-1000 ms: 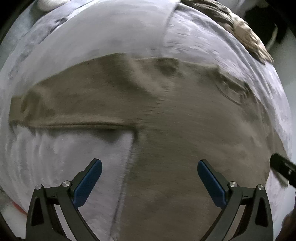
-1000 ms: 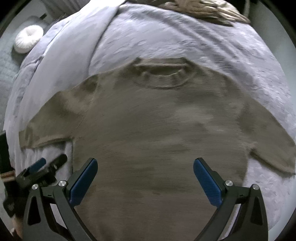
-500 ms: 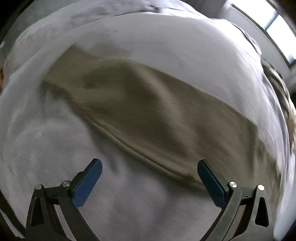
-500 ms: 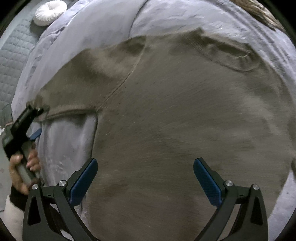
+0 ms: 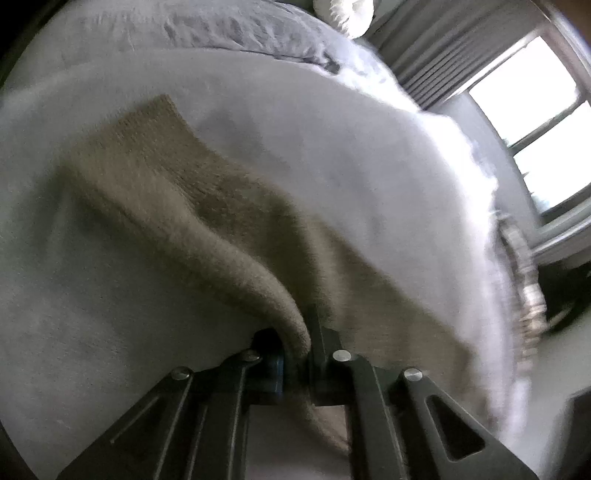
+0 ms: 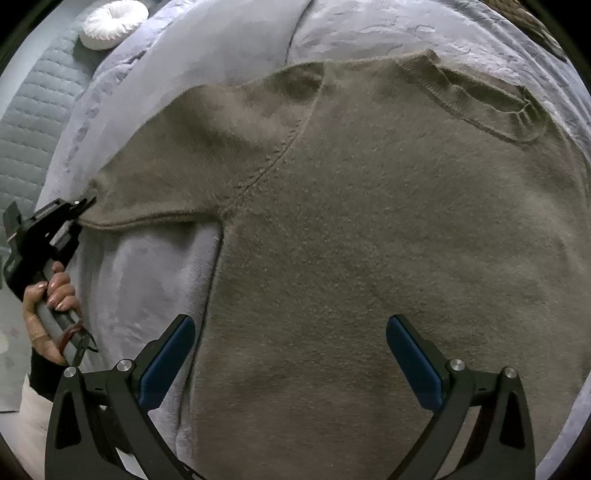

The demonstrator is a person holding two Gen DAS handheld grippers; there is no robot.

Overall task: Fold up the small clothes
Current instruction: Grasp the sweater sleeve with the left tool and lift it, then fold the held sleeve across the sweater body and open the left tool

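Note:
A taupe knit sweater (image 6: 369,221) lies spread flat on the bed, neckline (image 6: 491,107) at the upper right. In the left wrist view my left gripper (image 5: 295,343) has its jaws closing tight on the edge of the sweater's sleeve (image 5: 192,192), and the knit bunches up between the pads. The right wrist view shows that same left gripper (image 6: 86,206) at the sleeve's end, held by a hand (image 6: 48,295). My right gripper (image 6: 290,350) hovers open over the sweater's body, nothing between its blue pads.
A pale lilac bed cover (image 6: 221,37) lies under the sweater. A round white cushion (image 6: 112,22) sits at the far left on a quilted grey surface (image 6: 26,129). A fringed brown throw (image 6: 532,26) lies beyond the neckline. A bright window (image 5: 535,129) is to the right.
My left gripper swung out to the sleeve's end, rolled, and shut on the sleeve. My right gripper dropped closer over the sweater's body and stayed open.

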